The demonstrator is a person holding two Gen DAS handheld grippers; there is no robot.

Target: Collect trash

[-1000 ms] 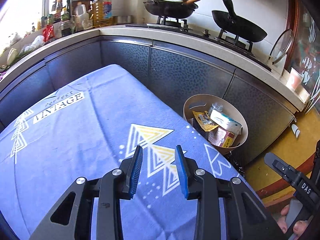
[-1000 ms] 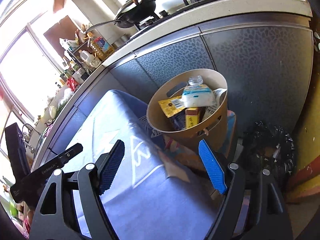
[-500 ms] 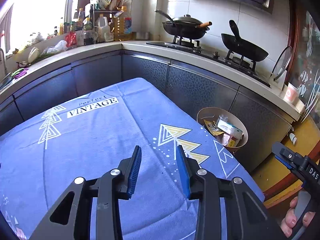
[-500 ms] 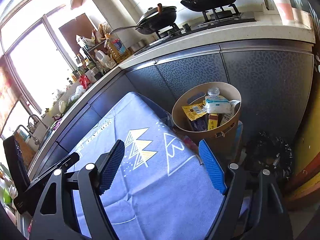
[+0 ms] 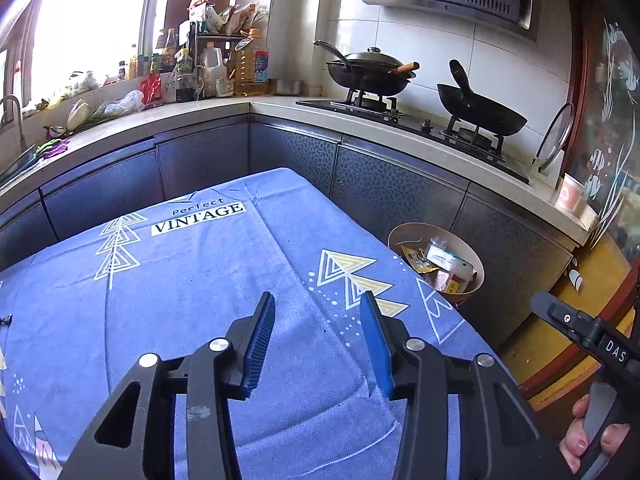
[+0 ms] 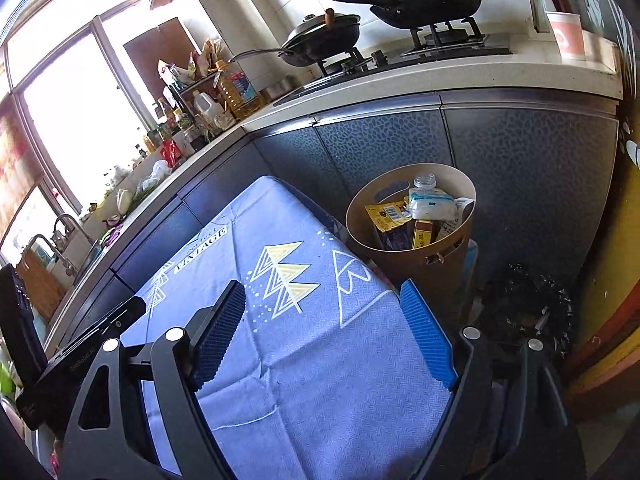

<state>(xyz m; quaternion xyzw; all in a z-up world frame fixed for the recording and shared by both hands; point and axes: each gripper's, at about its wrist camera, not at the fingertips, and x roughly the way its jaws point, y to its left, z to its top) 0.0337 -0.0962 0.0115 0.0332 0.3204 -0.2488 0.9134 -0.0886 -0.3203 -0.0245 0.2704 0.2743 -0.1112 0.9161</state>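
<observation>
Both grippers have pulled back & up from the round tan trash bin (image 6: 412, 216) w/ wrappers inside. It lies ahead-right, off the blue patterned worktop (image 5: 200, 280). Right gripper (image 6: 324, 334) nearer, wide, empty; left gripper (image 5: 316, 340) opening, empty.

A round tan bin (image 6: 440, 264) beside the table's far corner holds packets and a bottle (image 6: 424, 181).
</observation>
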